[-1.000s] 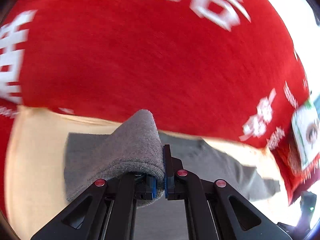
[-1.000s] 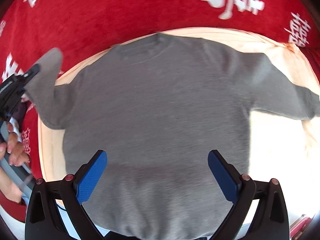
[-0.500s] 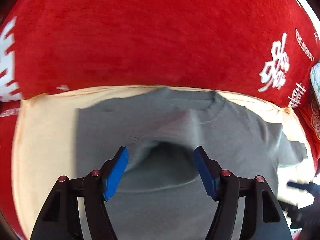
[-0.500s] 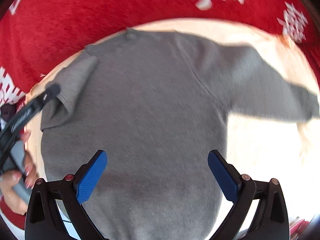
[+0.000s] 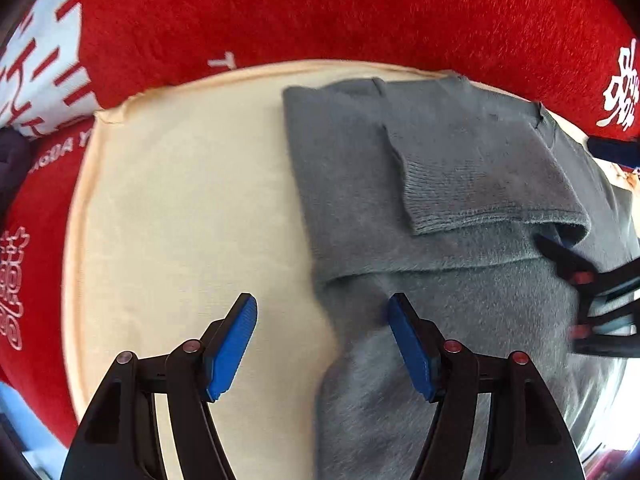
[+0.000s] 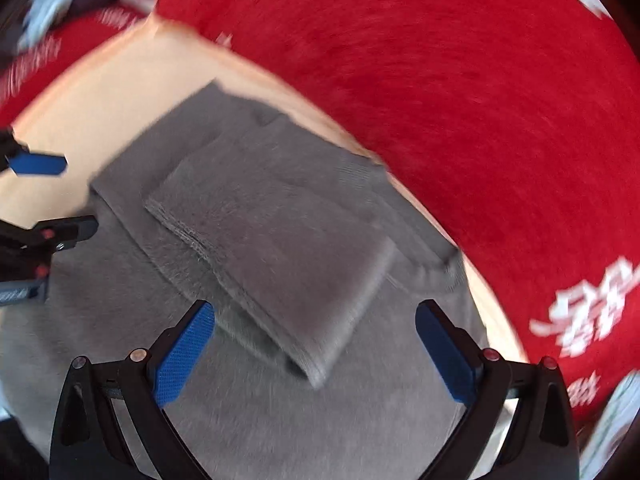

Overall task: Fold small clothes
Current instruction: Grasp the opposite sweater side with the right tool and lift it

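1. Your left hand-held gripper (image 5: 322, 344) hangs with jaws apart over the grey sweater's (image 5: 460, 300) left edge.
2. One sleeve (image 5: 476, 168) lies folded across the sweater on the cream cloth (image 5: 192, 200).

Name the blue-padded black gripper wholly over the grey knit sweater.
The right gripper, jaws closing empty above the sleeve; the left gripper straddles the sweater edge.

Grey sweater (image 5: 460, 312), sleeve folded inward

I see a fuzzy, matt grey knit sweater (image 5: 460, 184) with a ribbed cuff, lying on smooth cream cloth (image 5: 192, 208). Around it, plush red fabric (image 5: 320, 12). My left gripper (image 5: 322, 344) looks matt black plastic, with textured blue pads (image 5: 232, 344).
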Demonstrator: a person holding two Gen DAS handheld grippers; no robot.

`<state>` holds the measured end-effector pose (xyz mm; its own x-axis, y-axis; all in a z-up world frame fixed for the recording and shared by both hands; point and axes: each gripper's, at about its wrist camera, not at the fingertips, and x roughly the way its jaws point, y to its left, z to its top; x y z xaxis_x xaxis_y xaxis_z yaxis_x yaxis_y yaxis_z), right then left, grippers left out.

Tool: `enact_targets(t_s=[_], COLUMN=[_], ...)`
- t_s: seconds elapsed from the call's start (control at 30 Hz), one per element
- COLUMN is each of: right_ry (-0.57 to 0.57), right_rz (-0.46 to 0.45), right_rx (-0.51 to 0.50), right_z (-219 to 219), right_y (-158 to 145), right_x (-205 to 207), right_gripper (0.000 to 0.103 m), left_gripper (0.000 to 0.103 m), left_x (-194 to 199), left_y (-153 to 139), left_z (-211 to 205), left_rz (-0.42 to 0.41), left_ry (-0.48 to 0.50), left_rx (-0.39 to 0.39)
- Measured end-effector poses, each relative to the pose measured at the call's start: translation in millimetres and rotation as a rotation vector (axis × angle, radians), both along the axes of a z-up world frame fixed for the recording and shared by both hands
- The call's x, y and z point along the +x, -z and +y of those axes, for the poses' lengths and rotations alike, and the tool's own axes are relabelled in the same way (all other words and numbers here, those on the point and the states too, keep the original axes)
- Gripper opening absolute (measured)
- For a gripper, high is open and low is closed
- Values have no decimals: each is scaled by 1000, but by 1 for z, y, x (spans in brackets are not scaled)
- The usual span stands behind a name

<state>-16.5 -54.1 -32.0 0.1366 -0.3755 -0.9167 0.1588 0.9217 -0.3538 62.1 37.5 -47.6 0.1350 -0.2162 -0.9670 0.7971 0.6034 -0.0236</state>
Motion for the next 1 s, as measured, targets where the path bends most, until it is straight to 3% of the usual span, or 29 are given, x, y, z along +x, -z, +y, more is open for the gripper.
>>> enact_targets(t_s=[0.03,0.07,0.1,0.13,0.27,0.3,0.33,0.4,0.47,0.53,0.6,0.63,0.7,0.73,0.77,0.8,0.9,1.0], right_ry=[-2,6,52,91,499,647,746,997,1167,1203,1195,1193,1229,1259,1291,1290,1162,1107], right_rz=[6,6,-11,-36,-274,-346,-384,-441,-469,-521,-545,-558,-565,-559,-557,-571,-588,-460], right_rx=[-15,-23,-10,16,207,304,367,562,710,763,755,750,760,770,783,788,725,704], right_z=[-4,-7,-17,-25,-93,-116,-129,-157,-168,-172,-176,-180,-188,-186,-191,-195,-201,-199], right_y=[4,7,5,1,-30,-30,-27,-3,20,23,18,16,19,19,21,18,3,17], right_x=[3,7,8,8,-39,-67,-87,-142,-183,-201,-208,-208,-211,-216,-217,-217,-209,-212], right_gripper=[87,59,21,10,8,8,9,21,29,31,50,54,53,49,18,8,8,9], left_gripper=[69,69,69,69,70,70,70,70,70,70,70,70,70,70,70,70,70,70], left_x=[1,3,6,12,24,23,21,21,20,21,19,17,15,15,15,16,20,23], left_y=[2,2,2,2,4,4,4,4,3,4,3,2,0,-1,-4,-7,-10,-5], left_z=[-2,-3,-4,-2,7,9,9,8,8,4,0,-1,-3,-4,-5,-5,-3,2], left_rz=[-8,-27,-48,-67,-37,-41,-54,-60,-55,-57,-67,-71,-75,-75,-80,-90,-124,-92], left_ry=[-13,-38,-67,-102,-186,-184,-177,-180,-194,-198,-192,-188,-188,-192,-201,-209,-235,-244], left_rx=[-3,-9,-5,0,-20,-20,-18,-14,-14,-11,-4,-1,8,12,13,8,2,3])
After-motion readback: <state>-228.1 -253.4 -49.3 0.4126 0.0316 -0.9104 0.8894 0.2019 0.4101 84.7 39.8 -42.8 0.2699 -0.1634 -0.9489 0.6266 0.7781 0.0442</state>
